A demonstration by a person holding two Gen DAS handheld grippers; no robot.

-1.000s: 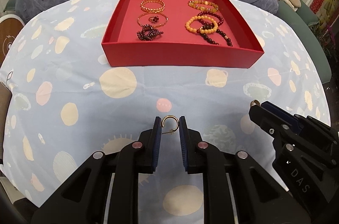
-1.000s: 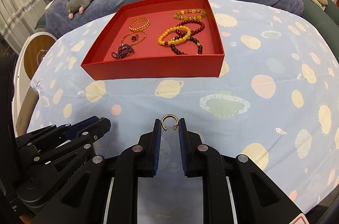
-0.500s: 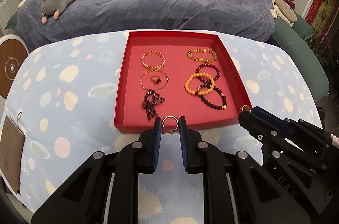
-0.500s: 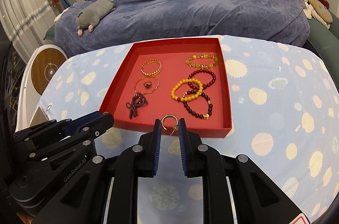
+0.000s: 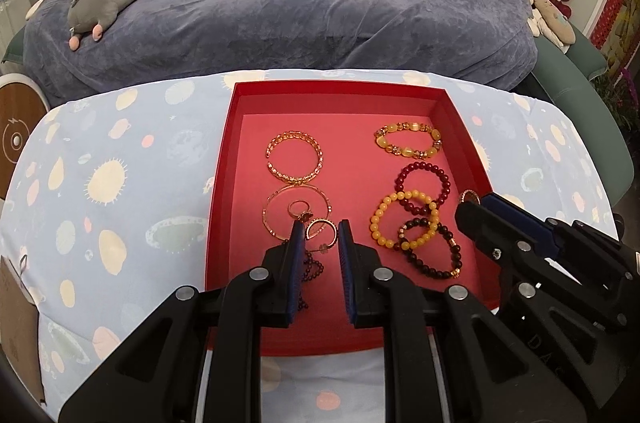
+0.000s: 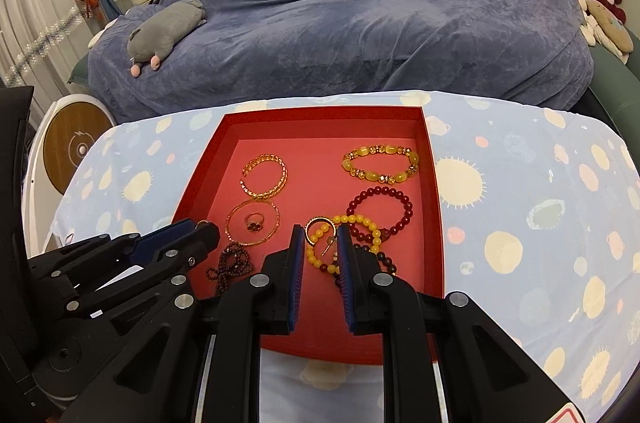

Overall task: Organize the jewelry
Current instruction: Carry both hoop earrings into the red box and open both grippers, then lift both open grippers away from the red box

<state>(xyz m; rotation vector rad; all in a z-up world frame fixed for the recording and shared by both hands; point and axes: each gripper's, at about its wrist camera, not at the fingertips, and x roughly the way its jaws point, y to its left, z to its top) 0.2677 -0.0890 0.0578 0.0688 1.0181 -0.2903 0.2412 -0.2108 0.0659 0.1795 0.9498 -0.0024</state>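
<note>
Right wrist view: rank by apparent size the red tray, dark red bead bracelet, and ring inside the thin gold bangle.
1. red tray
2. dark red bead bracelet
3. ring

The gaps are wide, so nearness to the camera does not upset the order.

Over the near half of the red tray (image 5: 460, 127), the left gripper (image 5: 321, 238) pinches a small gold hoop earring (image 5: 321, 229) between its blue pads, while the right gripper (image 5: 474, 209) reaches in over the tray's right wall, gripping another.
</note>
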